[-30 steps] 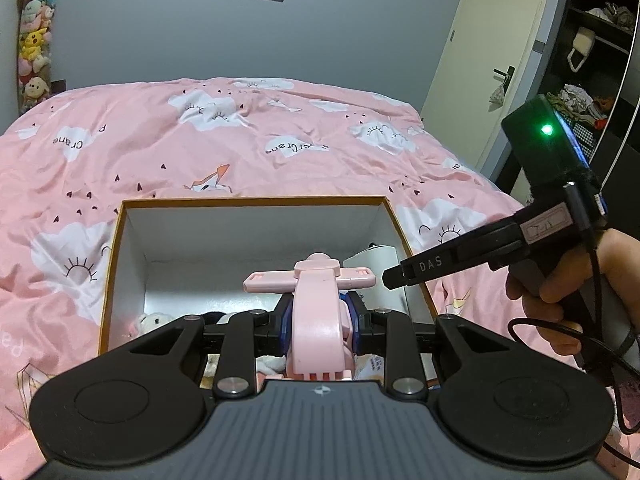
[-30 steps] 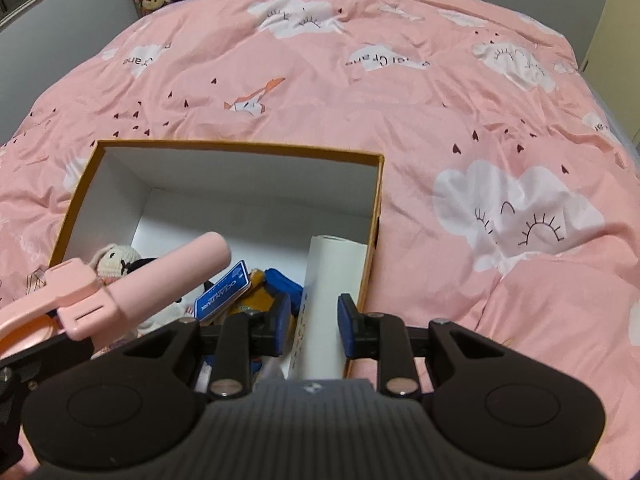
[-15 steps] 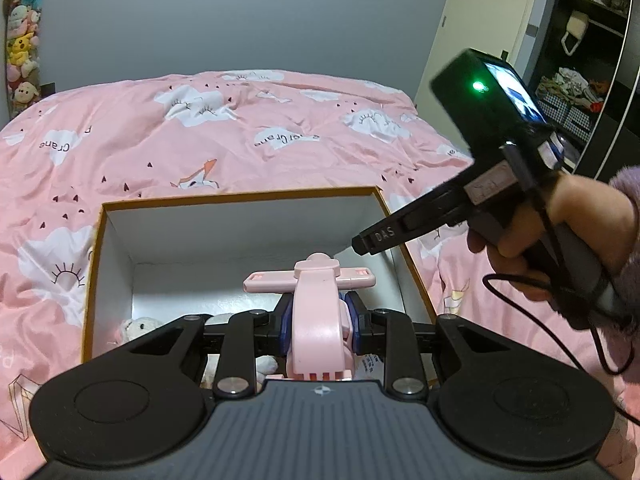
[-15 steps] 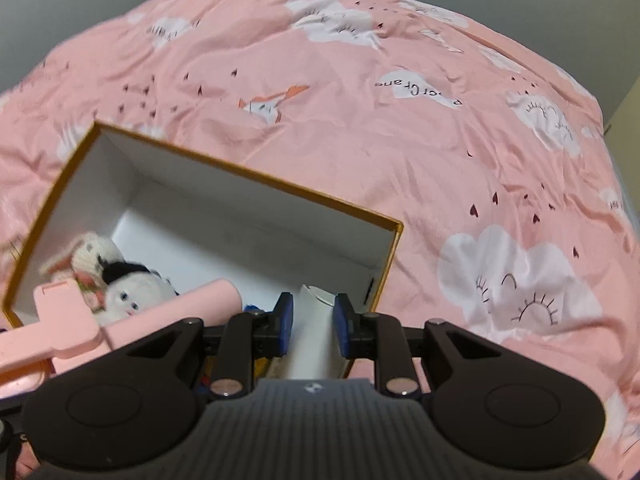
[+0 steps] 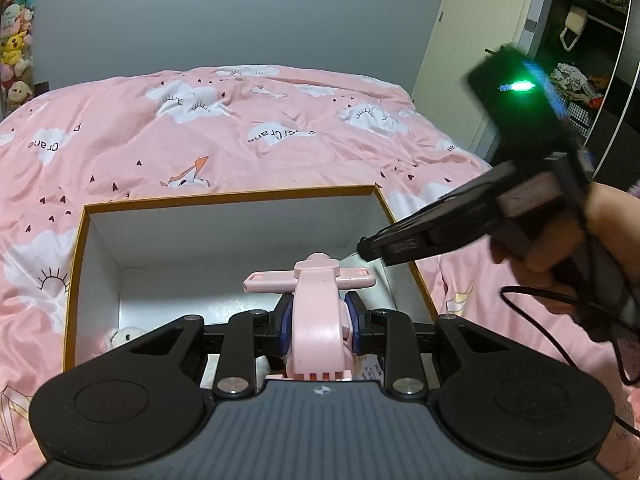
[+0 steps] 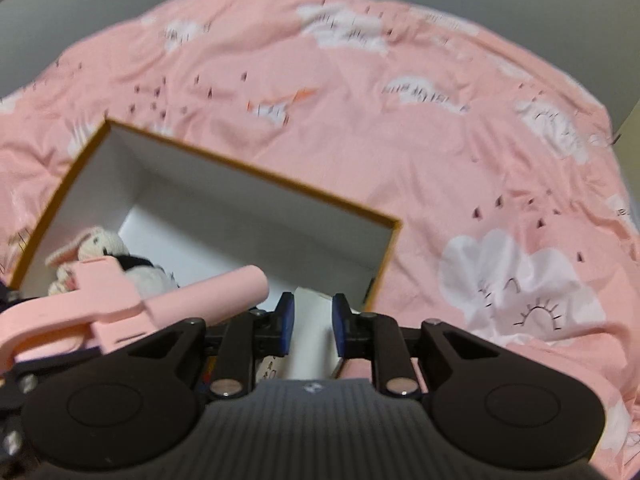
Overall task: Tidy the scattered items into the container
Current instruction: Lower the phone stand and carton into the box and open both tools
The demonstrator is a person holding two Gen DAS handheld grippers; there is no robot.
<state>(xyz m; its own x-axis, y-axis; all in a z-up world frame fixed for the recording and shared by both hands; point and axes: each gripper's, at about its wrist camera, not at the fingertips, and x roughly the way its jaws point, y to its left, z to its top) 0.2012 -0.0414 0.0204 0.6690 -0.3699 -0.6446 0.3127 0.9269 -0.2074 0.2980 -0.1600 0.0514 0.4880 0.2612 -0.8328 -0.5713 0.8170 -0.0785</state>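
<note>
An open box with an orange rim [image 5: 224,199] and white inside [image 6: 248,216] lies on the pink bed. My left gripper [image 5: 318,318] is shut on a pink plastic toy [image 5: 316,304] and holds it over the box's near part; the toy also shows in the right wrist view [image 6: 132,300]. My right gripper [image 6: 313,317] is narrowly open and empty, just above a white box [image 6: 312,320] standing against the box's right wall. In the left wrist view the right gripper [image 5: 370,246] hangs over the box's right side. Plush toys [image 6: 100,248] lie in the box's left end.
The pink cloud-print duvet [image 5: 240,136] surrounds the box. A door [image 5: 476,40] and dark shelves [image 5: 592,60] stand to the right. Plush toys [image 5: 14,40] hang on the far left wall.
My right gripper has swung up and leftward over the box's right side, and its view has tilted. Its jaws have closed somewhat. The left gripper still holds the pink toy, almost still.
</note>
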